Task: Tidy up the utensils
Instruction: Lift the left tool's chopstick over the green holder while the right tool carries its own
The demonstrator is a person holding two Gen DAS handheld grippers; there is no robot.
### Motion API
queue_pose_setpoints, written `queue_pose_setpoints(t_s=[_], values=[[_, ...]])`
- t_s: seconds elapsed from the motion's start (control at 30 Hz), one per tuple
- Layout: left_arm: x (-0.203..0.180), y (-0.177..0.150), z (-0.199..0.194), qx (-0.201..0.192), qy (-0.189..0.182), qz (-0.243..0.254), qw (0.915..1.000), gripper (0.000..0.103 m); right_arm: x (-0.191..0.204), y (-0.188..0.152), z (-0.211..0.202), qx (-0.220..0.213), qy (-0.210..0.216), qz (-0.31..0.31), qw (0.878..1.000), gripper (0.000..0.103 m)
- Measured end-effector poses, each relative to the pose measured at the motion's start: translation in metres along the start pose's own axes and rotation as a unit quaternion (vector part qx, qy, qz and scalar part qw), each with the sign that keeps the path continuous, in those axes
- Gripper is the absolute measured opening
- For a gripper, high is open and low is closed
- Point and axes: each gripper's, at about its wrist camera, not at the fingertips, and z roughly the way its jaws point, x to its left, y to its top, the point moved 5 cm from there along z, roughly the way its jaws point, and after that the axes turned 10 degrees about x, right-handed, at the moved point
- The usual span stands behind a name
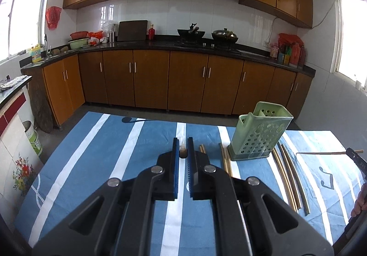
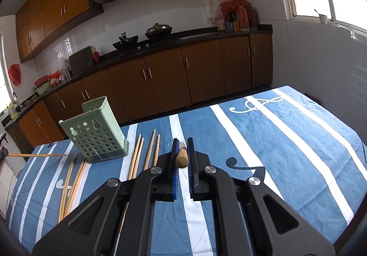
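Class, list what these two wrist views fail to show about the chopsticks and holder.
- Left wrist view: the left claw body covers most of its held chopstick.
- Right wrist view: right claw body covers the loose chopsticks' near ends.
- Both views: the green holder interior is unseen, walls block it.

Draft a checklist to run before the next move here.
1. Left gripper grips a chopstick: ok.
2. Right gripper grips a second chopstick: ok.
3. Holder stands upright on the cloth: ok.
4. Held chopsticks over the holder's opening: not ok, both grippers are off to its sides.
5. Room inside the holder: cannot tell.
6. All utensils collected: not ok, loose chopsticks lie beside the holder.
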Motion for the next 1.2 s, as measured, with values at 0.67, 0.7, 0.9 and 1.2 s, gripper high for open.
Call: queue_pose_setpoints(t_s=[0.67, 0.7, 0.9, 1.2], values=[[-0.007, 0.061, -0.022, -0.058, 0.006, 0.004, 0.9983, 0.007, 0.016, 0.037, -0.011, -0.043, 0.009, -0.020, 0.999, 0.007], [-0.008, 0.064, -0.023, -0.060, 0.007, 0.005, 0.9982, 0.007, 0.017, 0.039, -0.012, -0.045, 0.009, -0.020, 0.999, 0.007], [-0.006, 0.084, -0.029, -0.066, 0.004, 0.002, 0.9978, 0.007, 0.021, 0.062, -0.019, -0.061, 0.019, -0.019, 0.998, 0.007], [-0.043, 0.162, -0.071, -0.111, -0.051, 0.006, 0.9924, 0.007, 0.056, 0.135, -0.060, -0.137, 0.095, -0.003, 0.986, 0.007]])
